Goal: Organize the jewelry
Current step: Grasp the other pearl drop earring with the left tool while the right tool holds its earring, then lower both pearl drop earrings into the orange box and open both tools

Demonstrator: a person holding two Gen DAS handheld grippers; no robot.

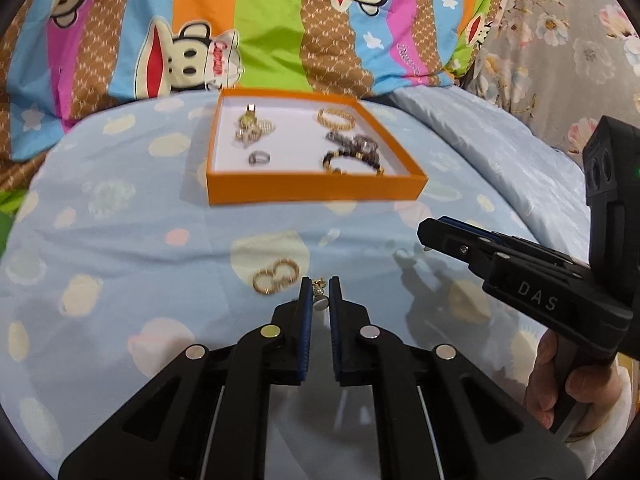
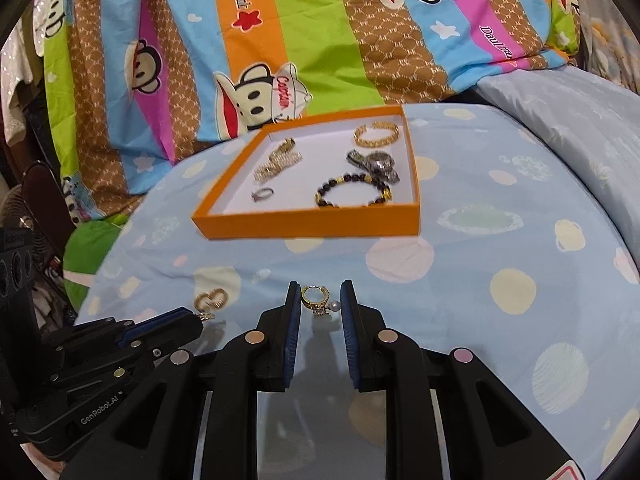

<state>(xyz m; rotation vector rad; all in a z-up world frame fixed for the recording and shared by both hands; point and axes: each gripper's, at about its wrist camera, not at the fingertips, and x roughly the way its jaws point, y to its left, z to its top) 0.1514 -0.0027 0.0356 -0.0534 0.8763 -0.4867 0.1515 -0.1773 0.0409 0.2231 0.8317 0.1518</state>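
Note:
My left gripper [image 1: 320,290] is shut on a small gold earring [image 1: 319,289] just above the blue spotted sheet; the right wrist view shows this gripper [image 2: 199,317] at lower left. Beside it on the sheet lies a gold double-loop piece [image 1: 276,276] [image 2: 211,299]. My right gripper [image 2: 320,298] is shut on a gold hoop earring with a pearl [image 2: 316,300]. From the left wrist view, the right gripper [image 1: 425,237] hangs above the sheet at right. Beyond stands an orange tray [image 1: 316,190] [image 2: 312,224] holding a gold bangle [image 2: 376,135], a watch [image 2: 376,164], a beaded bracelet [image 2: 352,192], a ring [image 2: 262,194] and gold chains [image 2: 278,162].
A bright striped monkey-print quilt [image 1: 260,12] rises behind the tray. Floral fabric [image 1: 560,48] lies at the far right. A person's hand [image 1: 560,380] grips the right gripper's handle. A fan [image 2: 16,208] and dark clutter sit off the bed's left edge.

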